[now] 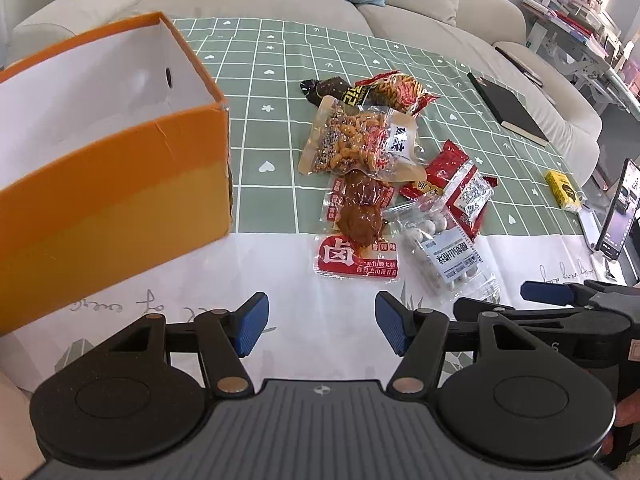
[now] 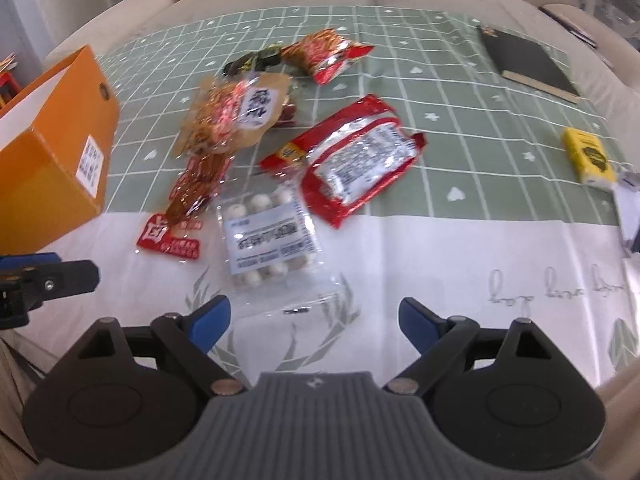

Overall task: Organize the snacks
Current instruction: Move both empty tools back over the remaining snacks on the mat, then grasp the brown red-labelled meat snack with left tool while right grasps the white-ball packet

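Observation:
Several snack packets lie in a loose pile on the table: a clear bag of white balls (image 1: pixel 442 248) (image 2: pixel 268 236), a red braised-meat pack (image 1: pixel 358 236) (image 2: pixel 184 208), a clear bag of orange snacks (image 1: pixel 358 140) (image 2: pixel 236 114), a red foil pack (image 1: pixel 460 188) (image 2: pixel 356 156), and a dark pack (image 1: pixel 332 90) and a red-orange pack (image 1: pixel 396 90) (image 2: pixel 324 54) at the back. An open orange box (image 1: pixel 100 184) (image 2: pixel 56 144) stands left of them. My left gripper (image 1: pixel 320 324) is open and empty, short of the pile. My right gripper (image 2: pixel 314 324) is open and empty near the ball bag.
A black notebook (image 1: pixel 508 108) (image 2: pixel 528 62) and a yellow small box (image 1: pixel 564 190) (image 2: pixel 588 158) lie on the right of the green checked tablecloth (image 1: pixel 276 64). A phone (image 1: pixel 618 212) stands at the right edge. A beige sofa (image 1: pixel 280 4) runs behind the table.

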A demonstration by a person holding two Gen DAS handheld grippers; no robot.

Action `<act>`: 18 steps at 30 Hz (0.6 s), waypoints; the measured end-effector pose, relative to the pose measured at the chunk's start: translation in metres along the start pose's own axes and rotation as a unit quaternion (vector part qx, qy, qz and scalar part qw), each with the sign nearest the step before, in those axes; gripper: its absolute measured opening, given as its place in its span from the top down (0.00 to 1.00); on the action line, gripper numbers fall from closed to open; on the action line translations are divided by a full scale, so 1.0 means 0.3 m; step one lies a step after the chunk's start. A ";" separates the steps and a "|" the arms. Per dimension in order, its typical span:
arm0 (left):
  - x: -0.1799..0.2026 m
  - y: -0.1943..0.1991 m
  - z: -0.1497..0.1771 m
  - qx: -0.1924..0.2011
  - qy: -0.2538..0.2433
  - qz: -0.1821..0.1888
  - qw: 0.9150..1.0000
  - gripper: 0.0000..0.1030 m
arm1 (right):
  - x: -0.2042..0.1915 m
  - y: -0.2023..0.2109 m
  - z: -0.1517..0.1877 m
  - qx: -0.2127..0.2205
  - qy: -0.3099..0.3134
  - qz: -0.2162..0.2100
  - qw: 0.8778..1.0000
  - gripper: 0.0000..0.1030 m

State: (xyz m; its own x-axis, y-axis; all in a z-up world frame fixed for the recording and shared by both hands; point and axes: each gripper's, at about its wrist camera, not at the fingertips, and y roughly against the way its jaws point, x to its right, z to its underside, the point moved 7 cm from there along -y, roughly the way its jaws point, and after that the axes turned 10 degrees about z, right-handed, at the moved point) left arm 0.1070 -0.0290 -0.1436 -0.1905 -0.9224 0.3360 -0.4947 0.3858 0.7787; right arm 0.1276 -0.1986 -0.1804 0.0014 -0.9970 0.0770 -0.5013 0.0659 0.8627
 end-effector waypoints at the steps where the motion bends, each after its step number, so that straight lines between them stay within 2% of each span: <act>1: -0.003 -0.004 0.000 -0.001 0.001 0.001 1.000 0.30 | -0.007 -0.002 -0.003 0.004 0.003 -0.003 1.000 0.14; 6: -0.018 -0.025 -0.010 0.000 0.008 0.000 1.000 0.30 | -0.046 -0.012 -0.041 0.035 0.018 -0.015 0.999 0.16; 9: -0.020 -0.037 -0.033 0.002 0.010 0.001 1.000 0.30 | -0.073 -0.024 -0.062 0.050 0.046 -0.005 0.998 0.29; 14: 0.003 -0.066 -0.072 0.007 0.001 0.015 1.000 0.30 | -0.099 -0.059 -0.082 0.050 0.064 -0.009 0.997 0.30; 17: 0.014 -0.092 -0.094 0.005 0.001 0.018 1.000 0.27 | -0.097 -0.088 -0.095 0.046 0.062 -0.014 0.997 0.40; 18: 0.017 -0.101 -0.100 0.004 0.001 0.019 1.000 0.25 | -0.093 -0.091 -0.099 0.046 0.056 -0.013 0.997 0.40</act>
State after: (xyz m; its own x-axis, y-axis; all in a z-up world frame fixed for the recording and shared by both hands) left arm 0.1464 -0.0449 -0.1497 -0.2080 -0.9070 0.3662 -0.4938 0.4205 0.7611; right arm 0.1670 -0.1714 -0.1911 0.1106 -0.9872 0.1149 -0.5778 0.0302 0.8157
